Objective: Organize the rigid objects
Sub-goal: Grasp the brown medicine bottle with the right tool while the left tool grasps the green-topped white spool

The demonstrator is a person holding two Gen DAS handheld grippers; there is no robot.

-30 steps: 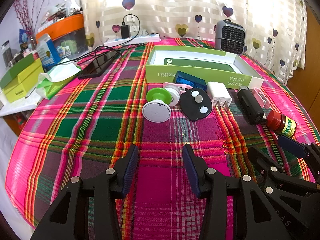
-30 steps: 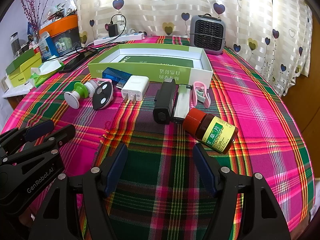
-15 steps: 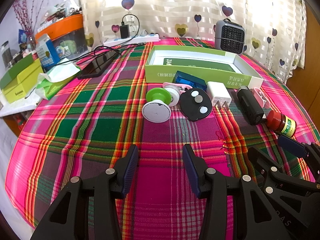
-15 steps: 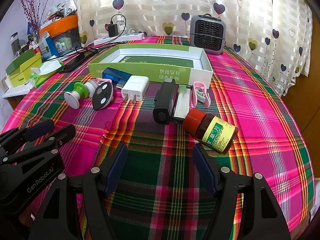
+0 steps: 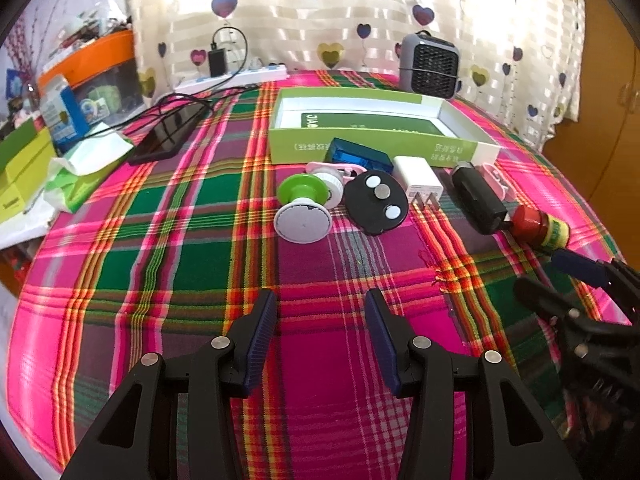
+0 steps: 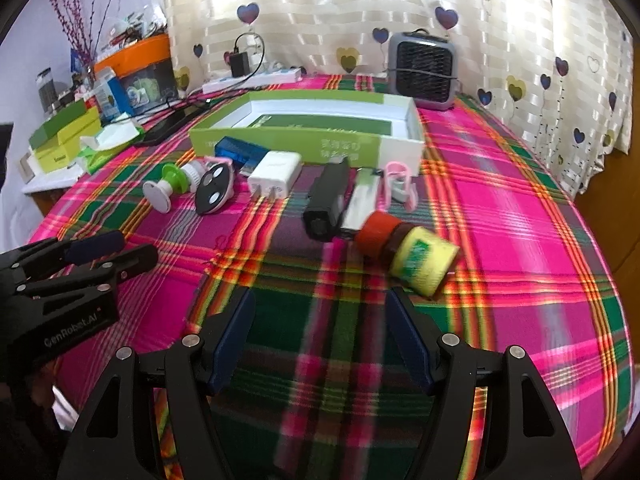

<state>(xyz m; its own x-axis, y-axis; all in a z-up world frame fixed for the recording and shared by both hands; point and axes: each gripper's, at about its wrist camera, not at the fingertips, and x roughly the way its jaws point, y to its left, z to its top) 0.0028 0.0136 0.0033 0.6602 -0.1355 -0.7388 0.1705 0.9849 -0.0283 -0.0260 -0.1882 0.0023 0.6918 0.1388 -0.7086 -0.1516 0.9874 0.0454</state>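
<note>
- The left tool (image 5: 320, 322) hangs low over the tabletop (image 5: 180, 264), its ribbed blue pads parted with only cloth between them; it grips nothing.
- The right tool (image 6: 320, 322) is likewise spread wide and empty, with a blurred red-capped jar (image 6: 404, 250) lying on its side just ahead of it, yellow label facing the camera.
- The rigid objects lie in a loose row in front of a shallow green-and-white cardboard box (image 5: 380, 148), which is open at the top.
- From the left of the row: a green-and-white plastic spool-like piece (image 5: 306, 208) with a round flat white end, touching a flat black oval disc (image 5: 376, 202) that carries three pale round studs.
- Behind these lie a translucent blue plastic case (image 5: 356, 156) and a white, boxy plug adapter (image 5: 418, 180) with two metal prongs.
- Further right, a matte black cylinder (image 6: 326, 204) lies alongside a slim silver-white stick (image 6: 360, 204), with a pink plastic clip (image 6: 398, 184) just beyond.
- The tabletop wears a woven plaid cloth in pink, green and orange, slightly puckered in places.
- Behind stand a small grey grille-fronted heater (image 6: 424, 70), a white power strip (image 6: 256, 78) and a cream curtain (image 6: 320, 8) printed with hearts.
</note>
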